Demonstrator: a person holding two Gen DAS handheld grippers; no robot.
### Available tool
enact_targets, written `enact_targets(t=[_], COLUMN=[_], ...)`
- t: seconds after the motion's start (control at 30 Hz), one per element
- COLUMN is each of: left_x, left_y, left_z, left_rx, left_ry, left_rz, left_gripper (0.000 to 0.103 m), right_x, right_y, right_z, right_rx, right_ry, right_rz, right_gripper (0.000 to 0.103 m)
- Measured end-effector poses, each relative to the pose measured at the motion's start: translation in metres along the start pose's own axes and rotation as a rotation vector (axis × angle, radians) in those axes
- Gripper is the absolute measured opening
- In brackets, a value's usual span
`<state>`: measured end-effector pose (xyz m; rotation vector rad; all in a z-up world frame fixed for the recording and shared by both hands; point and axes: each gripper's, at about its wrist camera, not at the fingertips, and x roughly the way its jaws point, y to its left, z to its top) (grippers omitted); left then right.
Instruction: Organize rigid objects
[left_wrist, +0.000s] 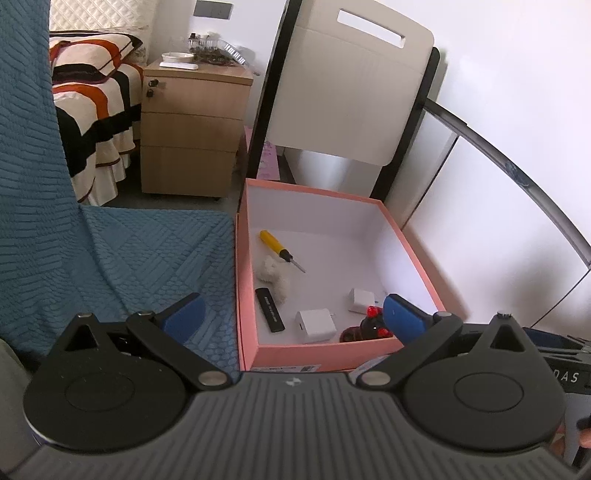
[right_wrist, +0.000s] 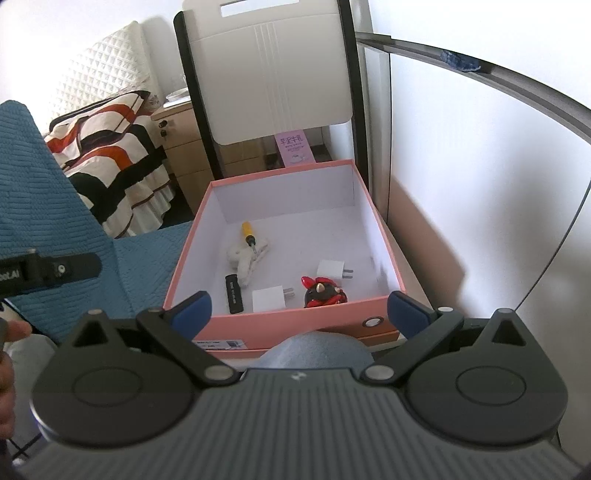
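A pink box (left_wrist: 317, 192) with a white inside stands open in front of both grippers. Inside lie a yellow screwdriver (left_wrist: 275, 249), a white fluffy piece (left_wrist: 275, 277), a black stick (left_wrist: 269, 309), two white chargers (left_wrist: 316, 325) (left_wrist: 361, 300) and a black and red figurine (left_wrist: 369, 325). My left gripper (left_wrist: 293, 315) hangs open over the box's near edge, nothing between its fingers. In the right wrist view the box (right_wrist: 280, 173), screwdriver (right_wrist: 246, 232), black stick (right_wrist: 233, 293), chargers (right_wrist: 267, 299) (right_wrist: 332, 269) and figurine (right_wrist: 321, 291) show again. My right gripper (right_wrist: 299, 312) is wide open and holds nothing.
A blue textured cover (left_wrist: 129, 258) lies left of the box. Behind stand a wooden nightstand (left_wrist: 192, 129), a bed with a striped blanket (left_wrist: 88, 110) and a white chair back (left_wrist: 351, 92). A knee in blue cloth (right_wrist: 317, 350) sits below the box; white panels close the right side.
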<state>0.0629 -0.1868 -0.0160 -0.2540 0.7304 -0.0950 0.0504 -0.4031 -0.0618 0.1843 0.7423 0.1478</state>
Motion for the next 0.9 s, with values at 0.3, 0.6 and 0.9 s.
enact_targets(t=[0.3, 0.6, 0.9], left_x=[-0.0001, -0.0020, -0.0030], left_y=[-0.0011, 0.0005, -0.0002], left_z=[-0.0004, -0.0038, -0.0049], left_rx=[-0.006, -0.014, -0.007], left_ry=[-0.009, -0.009, -0.007], left_rz=[0.004, -0.019, -0.018], left_gripper=[0.103, 0.103, 0.103], right_x=[-0.0004, 0.0012, 0.0049], right_y=[-0.0001, 0.0010, -0.0015], right_z=[0.0034, 0.0033, 0.0023], right_rx=[-0.017, -0.020, -0.013], right_ry=[-0.007, -0.003, 0.003], right_rz=[0.008, 0.009, 0.009], right_gripper=[0.103, 0.103, 0.103])
